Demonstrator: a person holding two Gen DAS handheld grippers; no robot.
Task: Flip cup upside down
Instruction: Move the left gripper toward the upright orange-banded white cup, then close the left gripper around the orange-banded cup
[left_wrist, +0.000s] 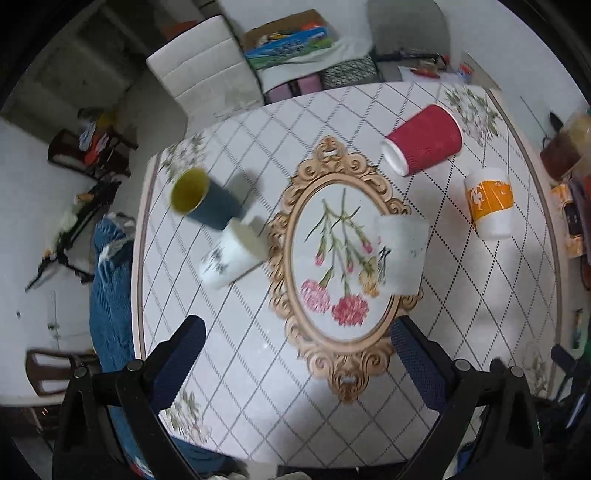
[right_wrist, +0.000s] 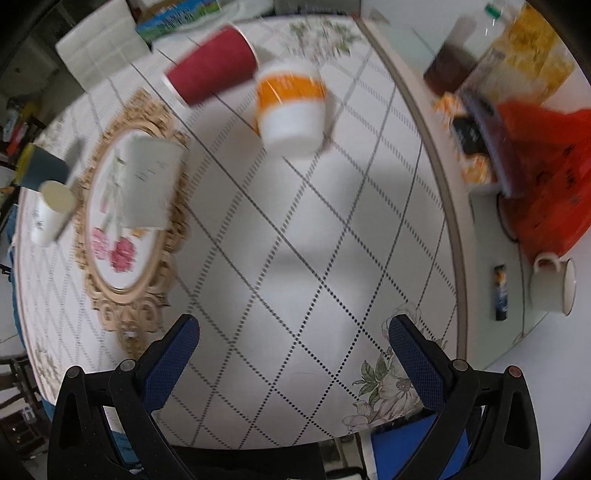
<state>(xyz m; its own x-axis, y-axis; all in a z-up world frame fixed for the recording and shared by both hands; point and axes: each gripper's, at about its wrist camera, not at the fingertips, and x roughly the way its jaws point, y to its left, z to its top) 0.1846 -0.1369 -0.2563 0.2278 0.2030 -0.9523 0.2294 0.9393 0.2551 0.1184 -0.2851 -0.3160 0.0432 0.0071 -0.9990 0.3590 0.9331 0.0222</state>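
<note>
From the right wrist, motion smear softens the red cup (right_wrist: 212, 70) and the orange-banded cup (right_wrist: 291, 107), so the print on the band cannot be read. The clutter (right_wrist: 517, 92) beyond the tabletop (right_wrist: 295, 258) edge is streaked past naming. In the left view, the white cup's (left_wrist: 400, 253) dark marking stays illegible.

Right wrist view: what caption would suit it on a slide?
Open right gripper above a floral table, facing an orange-banded cup and a red cup.
</note>
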